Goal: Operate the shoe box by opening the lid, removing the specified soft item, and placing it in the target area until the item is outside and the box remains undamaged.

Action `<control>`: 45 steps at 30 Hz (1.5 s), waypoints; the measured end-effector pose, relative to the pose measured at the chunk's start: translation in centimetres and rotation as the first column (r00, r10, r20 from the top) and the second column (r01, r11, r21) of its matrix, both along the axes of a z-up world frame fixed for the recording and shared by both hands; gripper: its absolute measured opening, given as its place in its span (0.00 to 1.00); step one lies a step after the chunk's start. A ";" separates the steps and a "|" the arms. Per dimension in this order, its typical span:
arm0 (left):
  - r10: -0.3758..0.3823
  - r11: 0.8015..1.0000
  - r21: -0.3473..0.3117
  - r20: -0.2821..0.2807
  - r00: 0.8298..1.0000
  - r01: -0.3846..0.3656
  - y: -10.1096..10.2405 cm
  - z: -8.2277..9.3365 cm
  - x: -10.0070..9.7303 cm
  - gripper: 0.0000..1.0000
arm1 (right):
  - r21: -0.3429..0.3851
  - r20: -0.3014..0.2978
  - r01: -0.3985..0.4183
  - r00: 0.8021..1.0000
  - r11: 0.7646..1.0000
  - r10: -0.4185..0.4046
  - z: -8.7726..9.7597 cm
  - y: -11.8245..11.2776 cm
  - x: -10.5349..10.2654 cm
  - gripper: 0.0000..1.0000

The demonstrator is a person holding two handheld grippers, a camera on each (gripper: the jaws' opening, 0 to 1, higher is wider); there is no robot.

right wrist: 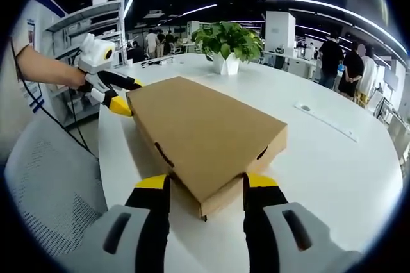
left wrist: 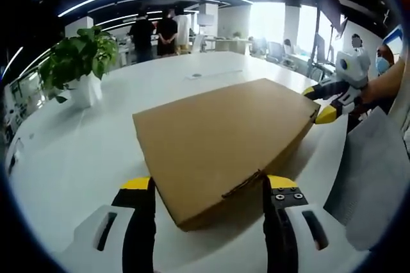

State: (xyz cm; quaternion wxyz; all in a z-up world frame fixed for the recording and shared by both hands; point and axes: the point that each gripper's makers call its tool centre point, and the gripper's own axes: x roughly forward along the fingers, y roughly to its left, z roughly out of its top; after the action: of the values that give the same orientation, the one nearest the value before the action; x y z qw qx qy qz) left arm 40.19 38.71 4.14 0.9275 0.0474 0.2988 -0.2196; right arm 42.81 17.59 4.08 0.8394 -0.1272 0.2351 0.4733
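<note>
A flat brown cardboard shoe box (left wrist: 224,138) lies on the white table (left wrist: 77,157) with its lid down. My left gripper (left wrist: 210,186) is open, its yellow-tipped jaws standing either side of the box's near corner. At the opposite corner my right gripper (left wrist: 325,102) is open too, a hand holding it. In the right gripper view the same box (right wrist: 205,132) pokes a corner between the open right gripper (right wrist: 206,183), and the left gripper (right wrist: 123,95) sits at the far corner, upper left. The box's contents are hidden.
A potted green plant (left wrist: 80,61) in a white pot stands on the table beyond the box, also the plant (right wrist: 227,42). A grey mesh chair (right wrist: 45,183) is beside the table edge. A cable port (right wrist: 305,107) lies in the tabletop. People stand far back.
</note>
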 end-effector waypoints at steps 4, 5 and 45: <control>-0.001 1.000 0.000 0.002 1.000 0.001 0.0 0.0 -0.1 0.69 | 0.006 0.001 0.010 1.000 1.000 -0.010 0.0 0.0 0.0 0.42; 0.000 1.000 0.000 0.003 1.000 0.000 0.0 0.0 -0.1 0.69 | 0.005 0.003 0.009 1.000 1.000 -0.009 0.1 0.0 0.0 0.42; -0.048 0.998 -0.030 0.051 0.998 0.049 -0.8 3.4 -0.5 0.85 | 0.054 0.053 -0.029 0.998 0.998 0.026 3.7 0.2 -0.4 0.51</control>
State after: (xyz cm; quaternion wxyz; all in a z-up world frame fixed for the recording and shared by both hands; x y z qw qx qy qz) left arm 39.71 37.88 7.53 0.9297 0.0457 0.2708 -0.2454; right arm 42.40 17.83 7.78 0.8418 -0.1195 0.1981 0.4878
